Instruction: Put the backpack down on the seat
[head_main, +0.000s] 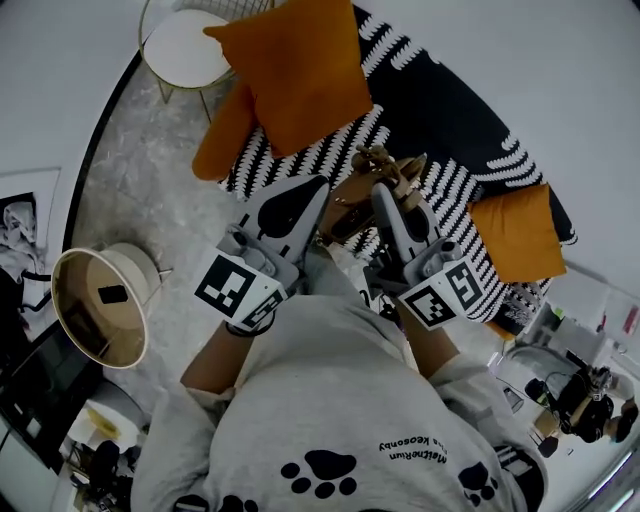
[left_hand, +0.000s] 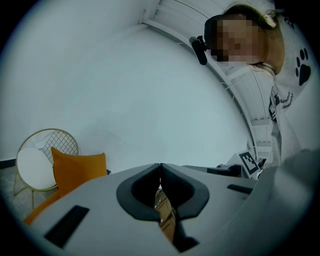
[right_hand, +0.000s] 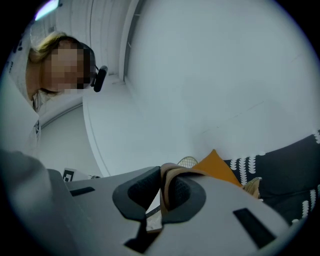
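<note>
1. Over the sofa seat, the tan backpack hung between my two grippers, not yet down on the striped throw.
2. My left gripper was clenched on a tan strap. My right gripper was clamped on a second strap that looped over one jaw.
3. Handling, my guess: soft body, prob. light-ish, likely to sag & swing under the straps. Straps looked thin and could slide thru the pads if jerked. Best hold = straps close to the bag, both sides level.
4. Room: an open patch of throw lay just beyond the bag, btw the big orange cushion and the smaller cushion.
5. Edges: the seat's near edge ran close by the left gripper, so I judged the bag should land well back or it might tip off. The side table stood well apart, no issue.
</note>
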